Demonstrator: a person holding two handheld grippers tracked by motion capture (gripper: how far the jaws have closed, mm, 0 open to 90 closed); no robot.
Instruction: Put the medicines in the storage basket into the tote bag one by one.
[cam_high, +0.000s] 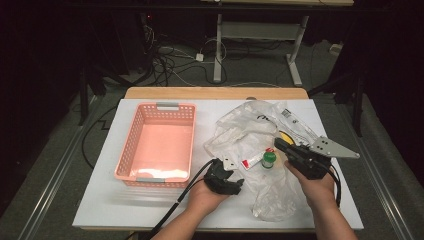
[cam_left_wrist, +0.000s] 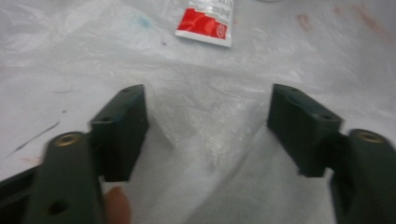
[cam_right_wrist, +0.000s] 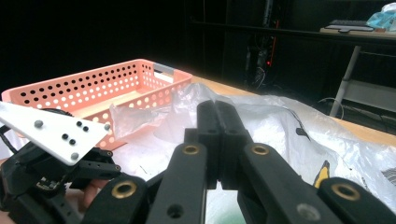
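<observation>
Plastic bag (cam_high: 260, 150) lies crumpled on the white table (cam_high: 100, 200), right of the pink basket (cam_high: 157, 145). Left gripper (cam_high: 231, 176) sits low over the bag's near-left edge, jaws spread w/ clear film between them, pads not pressing it. Red-white tube (cam_left_wrist: 204, 27) and green-capped bottle (cam_high: 268, 160) lie on the bag, just beyond. Right gripper (cam_high: 281, 144), jaws pressed together w/ nothing between, hovers over the bag's right side.

Fixed overhead on the person's side, looking forward and down across the whole white table (cam_high: 150, 210). Riding low on the left gripper (cam_left_wrist: 208, 133), peering close at crinkled plastic bag (cam_left_wrist: 205, 93) just ahead of its jaws. Riding the right gripper (cam_right_wrist: 219, 135), facing level toward the pink basket (cam_right_wrist: 93, 88) beyond (also seen from overhead).
</observation>
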